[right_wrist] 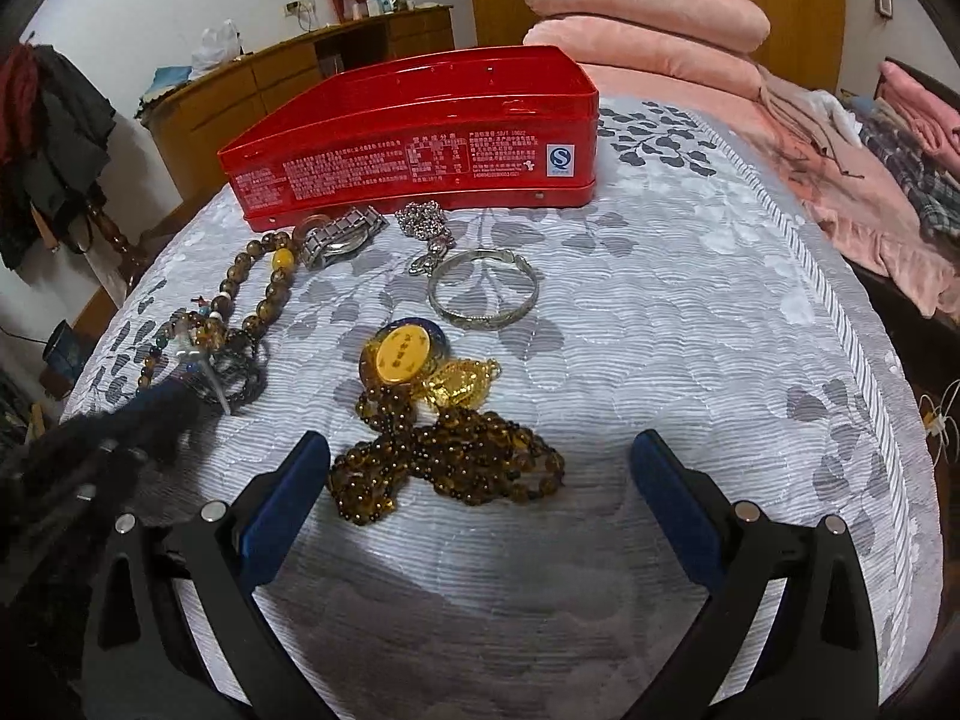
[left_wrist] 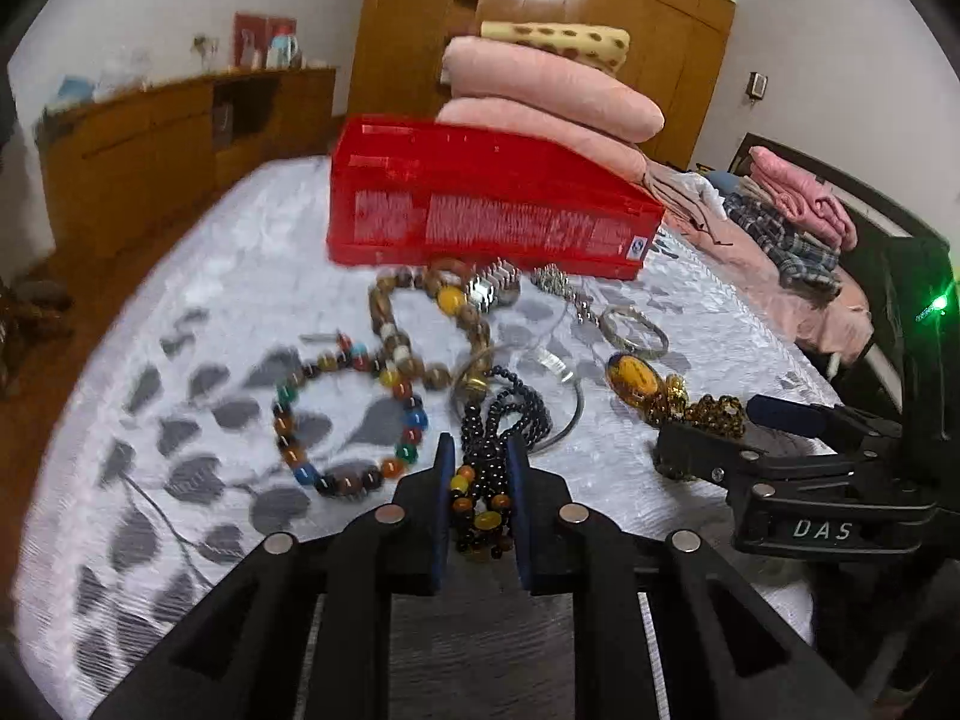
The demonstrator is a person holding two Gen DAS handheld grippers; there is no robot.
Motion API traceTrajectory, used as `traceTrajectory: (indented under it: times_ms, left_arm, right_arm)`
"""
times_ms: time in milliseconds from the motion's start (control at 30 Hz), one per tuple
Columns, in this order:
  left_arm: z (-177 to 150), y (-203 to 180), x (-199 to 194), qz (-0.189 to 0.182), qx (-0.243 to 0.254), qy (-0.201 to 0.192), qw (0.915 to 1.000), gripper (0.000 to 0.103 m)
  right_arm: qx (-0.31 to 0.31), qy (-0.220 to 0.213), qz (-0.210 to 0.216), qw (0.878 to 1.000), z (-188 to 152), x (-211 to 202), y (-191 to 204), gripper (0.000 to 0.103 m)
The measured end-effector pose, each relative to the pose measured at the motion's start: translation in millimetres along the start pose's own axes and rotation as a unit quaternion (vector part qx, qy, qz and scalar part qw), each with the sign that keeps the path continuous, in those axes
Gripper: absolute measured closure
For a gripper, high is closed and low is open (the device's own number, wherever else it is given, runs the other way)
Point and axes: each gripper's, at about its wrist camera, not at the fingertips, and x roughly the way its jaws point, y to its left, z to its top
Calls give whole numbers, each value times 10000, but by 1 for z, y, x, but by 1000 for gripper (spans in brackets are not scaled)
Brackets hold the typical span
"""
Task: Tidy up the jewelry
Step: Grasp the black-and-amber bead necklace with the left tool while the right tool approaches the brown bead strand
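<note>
A bed with a grey-white leaf-patterned quilted cover (right_wrist: 690,312) fills the foreground; two folded pink plush blankets (right_wrist: 642,30) are stacked at its far end under a yellow spotted blanket (left_wrist: 555,39); crumpled pink and plaid clothes (left_wrist: 792,222) lie to the right; a low wooden sideboard (left_wrist: 180,138) stands against the white wall at left.

A long red metal tin (right_wrist: 420,144) stands open on the bed. Just before it lie a steel-link watch (right_wrist: 342,237), a silver bangle (right_wrist: 483,294), and nearer, an amber pendant (right_wrist: 402,357) on a heaped brown bead necklace (right_wrist: 444,468).
</note>
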Motion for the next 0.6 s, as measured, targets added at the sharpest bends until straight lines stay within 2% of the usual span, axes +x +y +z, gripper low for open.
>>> traceTrajectory:
  times_ms: [400,600]
  left_arm:
    - [5,3,-19,-102,-154,-347,9992,86]
    - [6,5,-14,-51,-242,-398,9989,86]
  right_arm:
    - [-67,19,-31,10000,1,1,3,6]
    - [-121,89,-10,9999,5,6,5,6]
